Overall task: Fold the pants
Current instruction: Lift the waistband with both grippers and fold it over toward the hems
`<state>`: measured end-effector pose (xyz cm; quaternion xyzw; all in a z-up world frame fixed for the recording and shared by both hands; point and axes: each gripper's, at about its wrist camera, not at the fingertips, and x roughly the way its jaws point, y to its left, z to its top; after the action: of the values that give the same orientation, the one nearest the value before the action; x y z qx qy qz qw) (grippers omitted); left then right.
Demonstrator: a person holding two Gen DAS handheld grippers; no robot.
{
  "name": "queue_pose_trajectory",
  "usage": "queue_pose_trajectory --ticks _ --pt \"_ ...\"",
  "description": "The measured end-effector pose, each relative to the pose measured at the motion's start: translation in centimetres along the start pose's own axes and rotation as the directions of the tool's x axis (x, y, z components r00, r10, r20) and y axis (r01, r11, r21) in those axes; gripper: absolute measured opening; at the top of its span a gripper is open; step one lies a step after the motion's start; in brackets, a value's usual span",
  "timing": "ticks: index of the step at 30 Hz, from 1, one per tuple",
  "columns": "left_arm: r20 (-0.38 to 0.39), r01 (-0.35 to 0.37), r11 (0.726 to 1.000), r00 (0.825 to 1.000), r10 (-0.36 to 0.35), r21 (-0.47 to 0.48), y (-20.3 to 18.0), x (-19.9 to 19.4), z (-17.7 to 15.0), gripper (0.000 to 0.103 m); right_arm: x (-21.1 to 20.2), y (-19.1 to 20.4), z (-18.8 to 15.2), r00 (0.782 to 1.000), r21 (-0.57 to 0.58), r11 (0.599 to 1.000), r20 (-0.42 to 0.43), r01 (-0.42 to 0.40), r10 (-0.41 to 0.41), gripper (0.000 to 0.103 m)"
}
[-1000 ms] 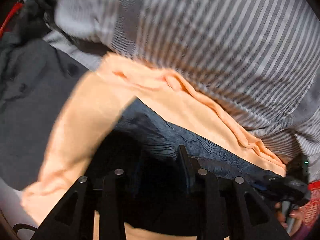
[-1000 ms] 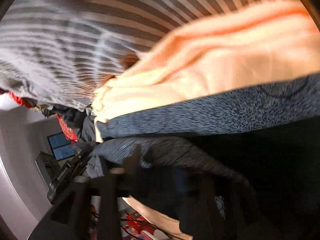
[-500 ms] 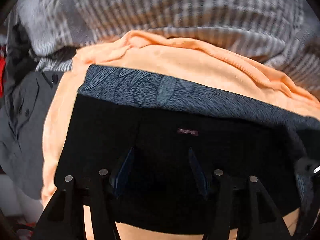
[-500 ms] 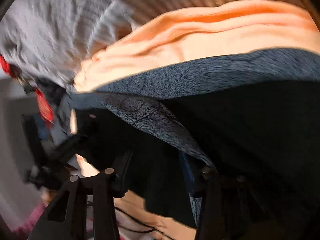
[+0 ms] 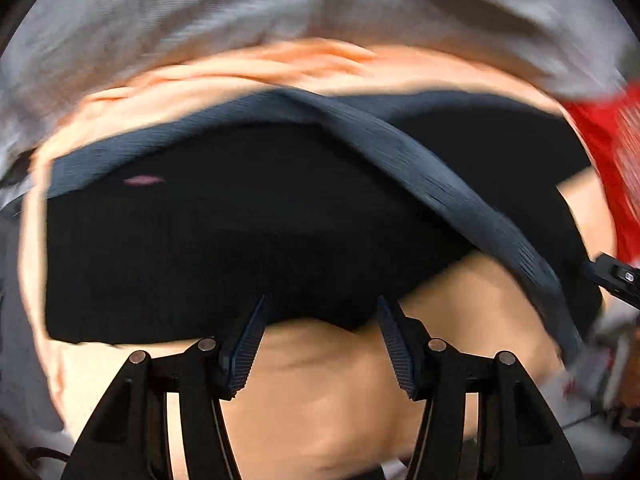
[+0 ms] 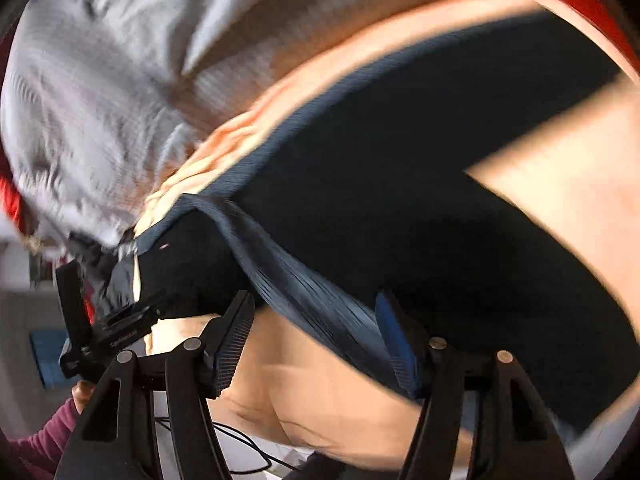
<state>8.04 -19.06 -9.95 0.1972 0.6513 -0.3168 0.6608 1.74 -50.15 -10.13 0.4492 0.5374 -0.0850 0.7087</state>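
Observation:
The black pants (image 5: 248, 232) with a blue-grey patterned waistband (image 5: 432, 176) lie on an orange cloth (image 5: 328, 396). A small pink label (image 5: 142, 180) shows on them. My left gripper (image 5: 320, 316) is open, its fingertips at the pants' near edge, nothing between them. In the right wrist view the pants (image 6: 420, 184) spread ahead, and a fold of the waistband (image 6: 316, 300) runs down between the fingers of my right gripper (image 6: 316, 312), which stands open. The left gripper's body (image 6: 104, 332) shows at lower left. Both views are blurred.
A grey striped garment (image 5: 200, 20) lies beyond the orange cloth, also in the right wrist view (image 6: 100, 100). A red cloth (image 5: 608, 152) is at the right. A cable (image 6: 248, 456) runs on the surface below.
Both grippers have pulled back toward the near edge of the pants. The left one has let go and the orange cloth now shows between its fingers. The waistband fold now lies across the pants.

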Motion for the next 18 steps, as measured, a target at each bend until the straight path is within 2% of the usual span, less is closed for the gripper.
queue_pose_trajectory --ticks 4,8,10,14,18 --pt "-0.045 0.090 0.991 0.995 -0.086 0.099 -5.5 0.9 -1.7 0.058 -3.1 -5.8 -5.8 0.995 0.156 0.984 0.044 0.081 -0.089 0.067" --pt "-0.085 0.199 0.976 0.978 -0.192 0.084 -9.5 1.9 -2.8 0.058 -5.0 -10.1 -10.4 0.983 0.286 0.948 0.080 0.137 -0.166 0.067" --pt "-0.086 0.228 0.971 0.971 -0.221 0.077 -10.4 2.2 -2.4 0.058 -5.5 -12.3 -12.2 0.976 0.346 0.926 0.097 0.149 -0.193 0.067" --pt "-0.103 0.258 0.964 0.962 -0.251 0.061 -11.8 3.7 -0.6 0.058 -5.7 -15.1 -13.5 0.969 0.378 0.912 0.121 0.157 -0.217 0.067" --pt "-0.108 0.263 0.964 0.960 -0.259 0.023 -12.9 4.7 0.1 0.058 -4.9 -16.2 -13.4 0.975 0.352 0.927 0.125 0.129 -0.183 0.067"
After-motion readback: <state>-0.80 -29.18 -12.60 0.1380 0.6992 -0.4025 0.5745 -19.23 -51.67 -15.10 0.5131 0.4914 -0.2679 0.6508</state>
